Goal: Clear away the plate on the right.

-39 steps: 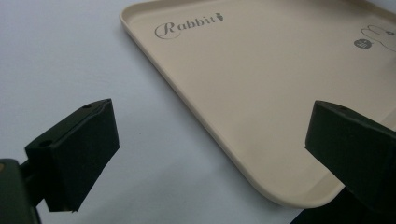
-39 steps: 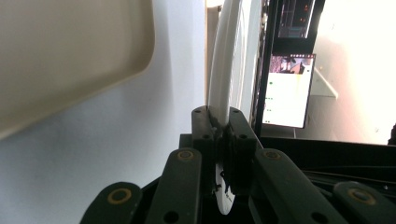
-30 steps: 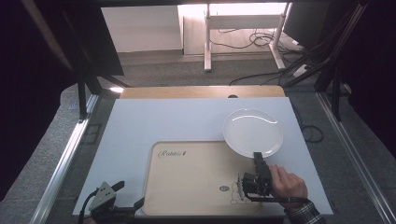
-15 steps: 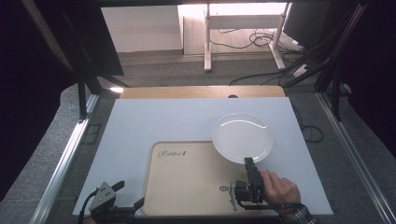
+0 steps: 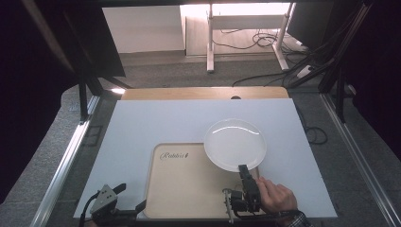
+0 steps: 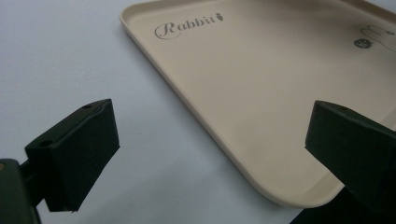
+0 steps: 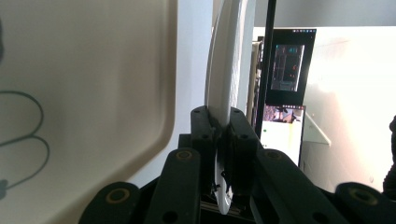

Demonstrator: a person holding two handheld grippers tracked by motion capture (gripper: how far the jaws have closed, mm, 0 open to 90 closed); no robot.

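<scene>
Right claw point(image 5: 244, 171) clamped on near rim of white plate point(image 5: 235, 143), held partly over beige tray's point(image 5: 184, 189) far right corner, mostly beyond it. Left claw point(image 5: 130, 198) wide open, empty, off tray's near left corner.

A white surface point(image 5: 156, 127) lies over a wooden board whose far edge shows behind it, with grey carpet point(image 5: 189, 71) beyond. Past the carpet stands a white desk frame point(image 5: 246, 28) in bright light, cables point(image 5: 269, 42) trailing on the floor beside it. Dark curtains point(image 5: 33, 71) hang left of the surface, and metal rails point(image 5: 66, 156) run along both its sides.
</scene>
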